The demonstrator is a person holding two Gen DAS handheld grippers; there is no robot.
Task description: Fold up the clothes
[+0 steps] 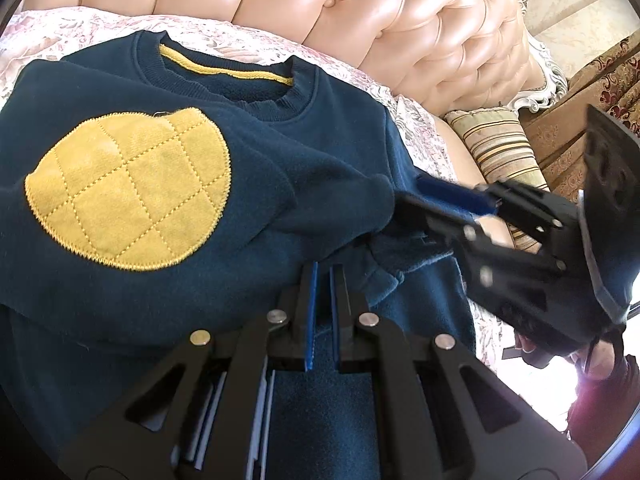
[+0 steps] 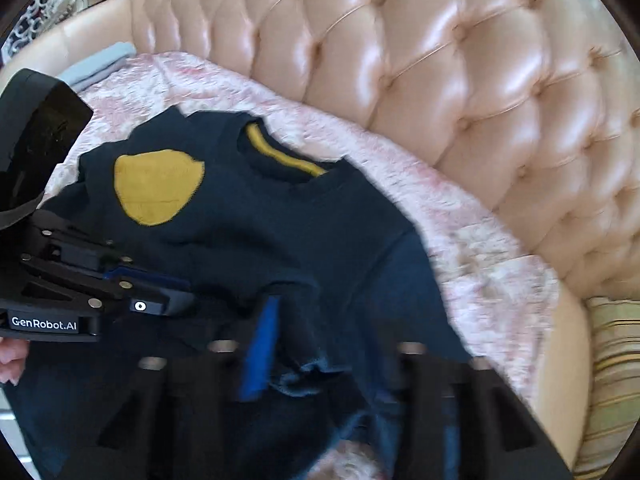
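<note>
The navy sweatshirt [image 1: 328,152] lies on a pink floral cover [image 1: 248,46] spread over a tufted pink leather sofa [image 1: 400,28]. In the left wrist view the garment fills the left and centre of the frame, collar toward the upper centre. A yellow quilted elbow patch [image 1: 128,188] on the folded-over sleeve sits at centre left. A yellow collar stripe [image 1: 224,68] runs inside the neckline.

Left tool [image 1: 323,276], bottom centre of the left wrist view: the blue-padded fingers are nearly closed, with a narrow gap showing dark fabric; whether cloth is clamped cannot be told.

Right tool [image 1: 412,208], entering from the right of the same view: it is clenched on a bunched sleeve cuff [image 1: 384,256] of the sweatshirt. In the right wrist view, which is motion-blurred, that cuff hangs between the fingers at lower centre.

A striped cushion [image 1: 504,152] rests at the right edge, beside the cover. A folded light blue cloth [image 2: 100,62] lies at the upper left of the right wrist view.
</note>
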